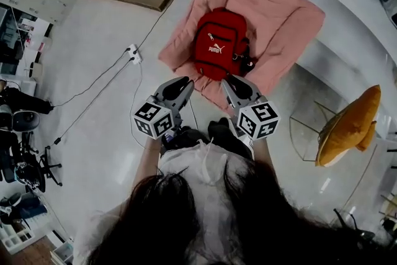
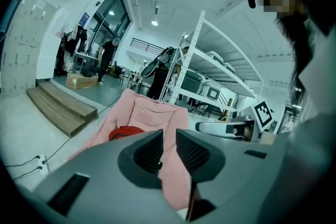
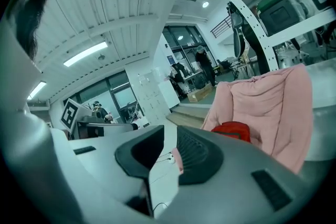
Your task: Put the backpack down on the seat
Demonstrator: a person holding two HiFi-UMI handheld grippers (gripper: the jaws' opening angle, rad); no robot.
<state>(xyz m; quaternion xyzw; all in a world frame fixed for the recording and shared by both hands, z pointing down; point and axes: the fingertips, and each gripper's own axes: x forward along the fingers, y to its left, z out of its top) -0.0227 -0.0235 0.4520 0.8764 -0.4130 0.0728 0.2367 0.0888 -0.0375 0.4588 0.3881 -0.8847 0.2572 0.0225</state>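
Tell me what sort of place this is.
Probably a workshop or lab hall, not a home: tall metal shelving, strip lights on a high ribbed ceiling, and a power strip with cables trailing over a bare pale floor.

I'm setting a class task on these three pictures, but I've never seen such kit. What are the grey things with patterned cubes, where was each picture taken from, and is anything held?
No robot here: a person holds a two-jaw gripper in each hand, each bearing a marker cube. The head view looks steeply down from the person's head at the left gripper and right gripper. The other two views ride on the grippers, looking along their jaws. A red backpack lies on the pink seat. Both grippers' jaws stand slightly apart, with nothing between them: nothing is held.
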